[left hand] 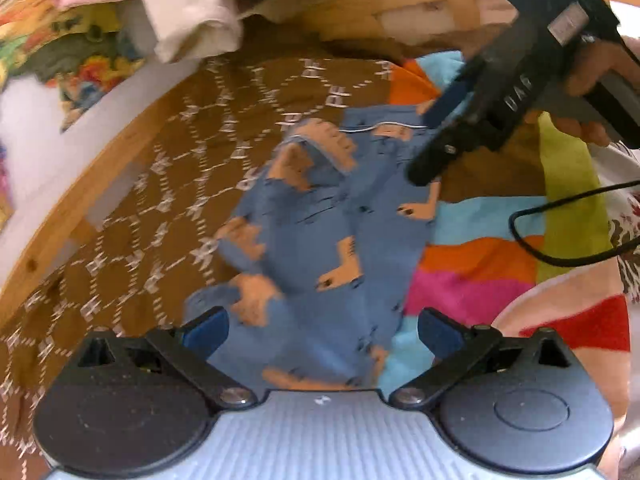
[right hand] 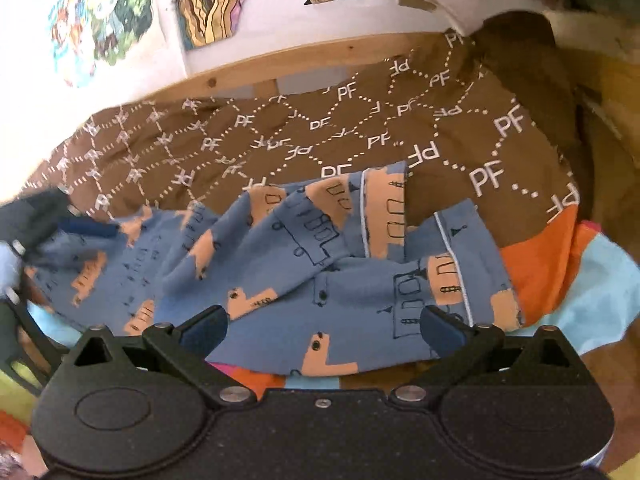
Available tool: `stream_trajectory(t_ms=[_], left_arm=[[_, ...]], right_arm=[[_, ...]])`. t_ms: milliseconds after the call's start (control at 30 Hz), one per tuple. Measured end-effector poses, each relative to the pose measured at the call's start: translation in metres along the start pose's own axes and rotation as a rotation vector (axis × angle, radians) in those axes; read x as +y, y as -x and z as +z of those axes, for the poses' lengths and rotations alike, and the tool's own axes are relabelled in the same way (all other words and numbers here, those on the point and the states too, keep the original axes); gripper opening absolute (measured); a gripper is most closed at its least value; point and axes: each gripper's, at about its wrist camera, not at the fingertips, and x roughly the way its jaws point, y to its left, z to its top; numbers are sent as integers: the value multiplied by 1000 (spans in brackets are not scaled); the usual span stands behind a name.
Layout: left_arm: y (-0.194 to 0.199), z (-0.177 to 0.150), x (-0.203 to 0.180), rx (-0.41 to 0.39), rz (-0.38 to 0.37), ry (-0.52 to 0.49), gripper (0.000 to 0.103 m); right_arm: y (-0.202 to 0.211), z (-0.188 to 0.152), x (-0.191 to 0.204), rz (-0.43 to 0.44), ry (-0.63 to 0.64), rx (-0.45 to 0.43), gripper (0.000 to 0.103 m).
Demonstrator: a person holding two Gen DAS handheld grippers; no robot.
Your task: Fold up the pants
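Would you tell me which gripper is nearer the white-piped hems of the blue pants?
Right. The right gripper hovers beside the hems; the left gripper is over the opposite end.

Looking down the right gripper (right hand: pixel 323 330), jaws spread wide, nothing pinched. Blue pants (right hand: pixel 304 264) rumpled just past the fingertips, lying on a brown PF-print sheet (right hand: pixel 360 120). Orange patch (right hand: pixel 536 276) right of the pants, touching.

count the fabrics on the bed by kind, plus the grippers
Blue pants with tan house print: 1
Brown cloth printed with white PF letters: 1
Multicoloured cloth in orange, light blue and pink patches: 1
Pale garments in a heap at the far edge: 1 heap, pieces uncountable
Open two-finger grippers, left and right: 2
Total: 6
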Motion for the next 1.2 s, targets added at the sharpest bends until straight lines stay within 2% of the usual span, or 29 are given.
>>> stream_trajectory(t_ms=[100,167,267,300,367,467,600,700,800,900,967,1000,1067,1200], left_arm=[[-18,4,1,28,-9,50,99],[-26,4,0,53,-2,54,82],[-30,1,2,61,-25,58,72],[-31,1,2,57,-28,66,68],[-31,2,2,69,-33,83,52],[-38,2,4,106,-50,113,40],[-46,5,1,155,-78,101,39],[-51,6,2,179,-97,97,39],[-55,8,8,203,-120,142,30],[-57,10,13,221,-128,173,17],[-58,12,16,226,-126,188,7],[-58,12,18,229,-125,195,5],[-57,13,21,226,-124,200,2],[-47,14,24,200,-123,211,2]], right_arm=[[-7,4,-6,41,-45,23,102],[-12,6,-12,77,-96,31,102],[-15,10,-20,115,-162,13,98],[-16,12,-22,119,-174,3,97],[-20,18,-24,106,-174,-12,90],[-27,29,-26,61,-118,-36,85],[-40,38,-33,-1,-69,-43,80],[-52,39,-43,-8,-46,-16,77],[-62,41,-49,4,-24,15,70],[-68,44,-53,30,-24,31,60],[-73,46,-53,30,-17,48,38],[-75,46,-53,26,-19,57,32],[-74,45,-55,20,-26,56,14],[-61,49,-61,46,-84,35,7]])
